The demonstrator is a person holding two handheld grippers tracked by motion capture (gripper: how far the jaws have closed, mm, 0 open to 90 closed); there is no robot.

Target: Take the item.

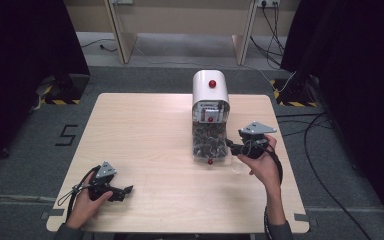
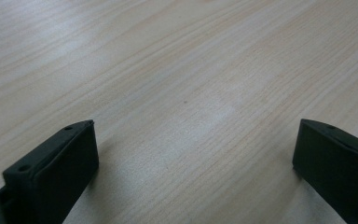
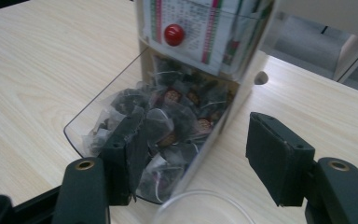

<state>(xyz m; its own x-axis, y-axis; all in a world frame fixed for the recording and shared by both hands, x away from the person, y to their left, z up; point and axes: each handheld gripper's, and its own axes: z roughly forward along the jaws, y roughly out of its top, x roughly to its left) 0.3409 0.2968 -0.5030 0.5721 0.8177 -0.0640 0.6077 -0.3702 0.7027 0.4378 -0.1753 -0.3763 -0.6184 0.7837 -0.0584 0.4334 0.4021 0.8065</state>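
Right gripper view: my right gripper [image 3: 191,156] has its jaws spread wide, nothing between the pads. Left jaw sits against the open clear tray of the dispenser [image 3: 200,60], right jaw is outside its clear side wall. The tray is full of dark tea sachets [image 3: 168,116] in translucent mesh. There is a red knob [image 3: 174,34] on the flap above them, in front of a printed label. A clear rounded rim [image 3: 200,205] sits just below the jaws; can't tell what it is.

High view: my right hand [image 1: 265,162] holds that gripper [image 1: 232,146] at the tray's right edge, grey plate on top. The dispenser [image 1: 210,117] stands at the table's far middle, with a white domed top, a second red knob up there and a small one at the tray's front lip.

My left gripper [image 1: 125,191] rests low near the front-left corner, well apart from the dispenser, in my left hand [image 1: 87,202]. Left gripper view: jaws wide apart, released, bare wood between them.

Surface: the table [image 1: 145,135] is light wood-grain with rounded corners. Room: grey carpet, black curtains [image 1: 25,45] on both sides, yellow-black hazard tape at the stand bases, cables [image 1: 320,150] trailing on the floor at right, a "5" marked on the floor [image 1: 66,135] at left, pale wooden furniture legs beyond.
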